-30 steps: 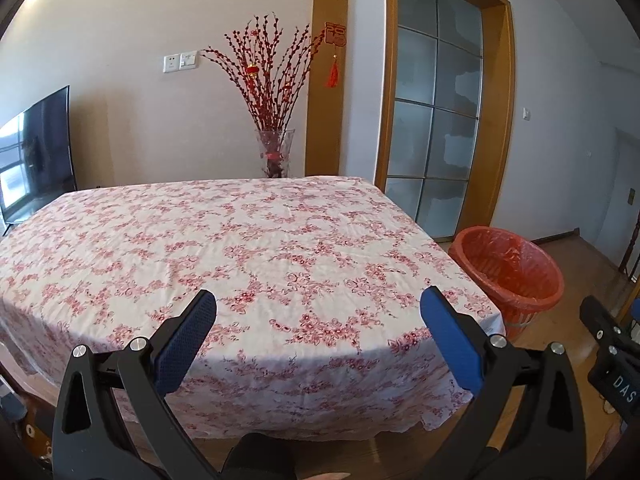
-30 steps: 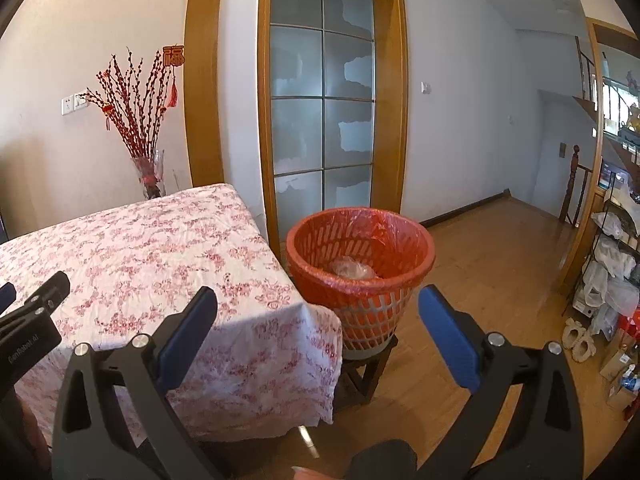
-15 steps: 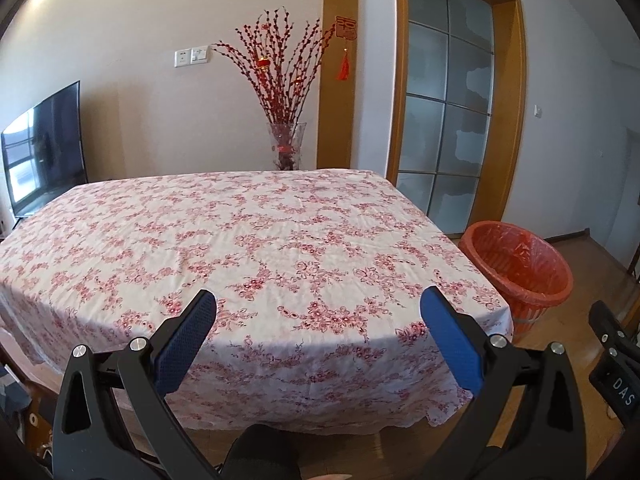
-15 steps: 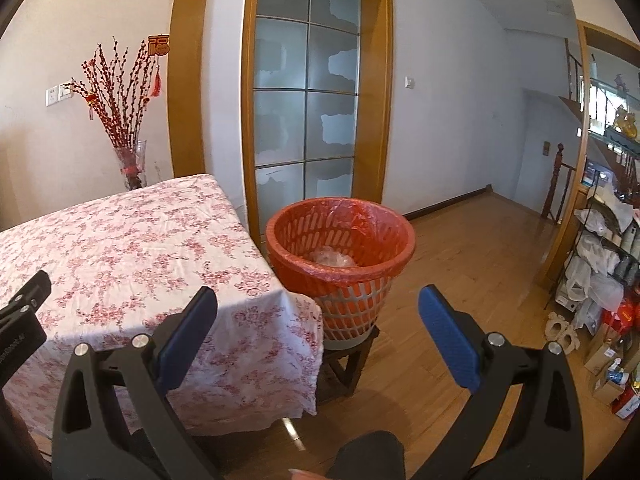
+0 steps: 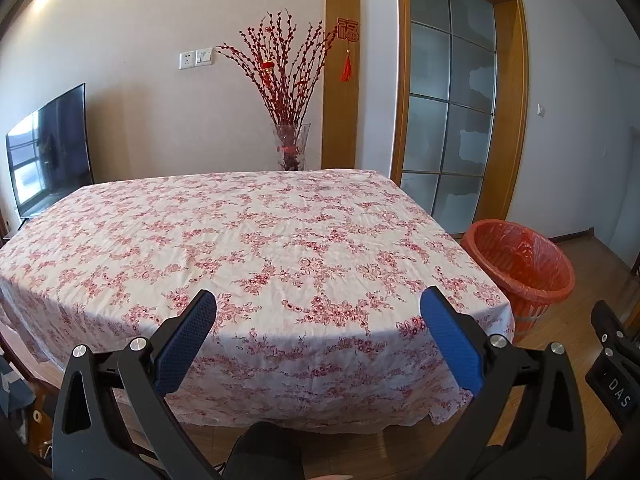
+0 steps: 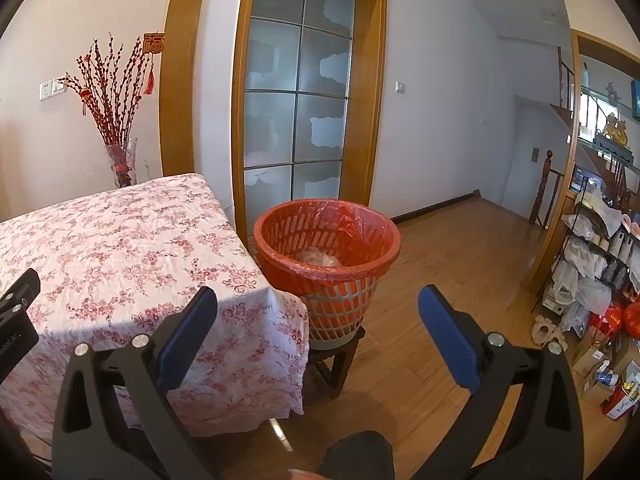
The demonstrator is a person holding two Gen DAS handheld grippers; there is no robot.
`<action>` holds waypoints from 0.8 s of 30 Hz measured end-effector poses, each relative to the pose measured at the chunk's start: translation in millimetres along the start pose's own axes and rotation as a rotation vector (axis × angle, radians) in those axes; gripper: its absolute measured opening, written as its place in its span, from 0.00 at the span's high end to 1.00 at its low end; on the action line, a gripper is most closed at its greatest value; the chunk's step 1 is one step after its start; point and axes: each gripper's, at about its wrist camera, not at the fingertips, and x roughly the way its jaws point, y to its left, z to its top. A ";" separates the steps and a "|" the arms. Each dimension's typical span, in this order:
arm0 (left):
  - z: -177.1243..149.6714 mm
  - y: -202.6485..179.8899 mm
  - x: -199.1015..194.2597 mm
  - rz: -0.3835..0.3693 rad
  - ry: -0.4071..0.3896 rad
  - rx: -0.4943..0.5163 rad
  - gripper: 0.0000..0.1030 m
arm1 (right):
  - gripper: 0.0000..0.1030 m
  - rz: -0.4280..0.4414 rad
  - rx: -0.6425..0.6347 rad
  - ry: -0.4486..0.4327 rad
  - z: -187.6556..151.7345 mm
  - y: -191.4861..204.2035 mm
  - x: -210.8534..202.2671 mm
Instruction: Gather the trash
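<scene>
Both the left gripper (image 5: 318, 312) and right gripper (image 6: 318, 312) hang empty, jaws spread wide. The red-lined bin (image 6: 327, 240) beside the table (image 6: 120, 240) sits ahead of the right gripper, holding crumpled clear plastic (image 6: 318, 257).

A: where's the round orange plastic bin (image 6: 327, 240)?

B: on a small wooden stool (image 6: 334, 356), just off the right front corner of the floral-clothed table (image 5: 256, 240). Glass vase of red branches (image 5: 289, 146) stands behind the far edge.
</scene>
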 end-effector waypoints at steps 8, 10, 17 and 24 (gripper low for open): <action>-2.9 -0.8 -3.6 -0.005 0.007 -0.004 0.03 | 0.04 -0.001 0.003 0.003 -1.4 -1.9 -1.4; -3.0 -0.6 -3.0 -0.006 0.011 -0.005 0.03 | 0.04 0.002 0.005 0.008 -1.8 -2.3 -0.6; -3.9 0.9 0.9 -0.008 0.031 -0.010 0.03 | 0.04 0.006 0.006 0.022 -2.6 -2.1 1.1; -4.9 1.1 2.6 -0.003 0.035 -0.013 0.03 | 0.04 0.002 0.003 0.016 -1.1 -0.9 2.3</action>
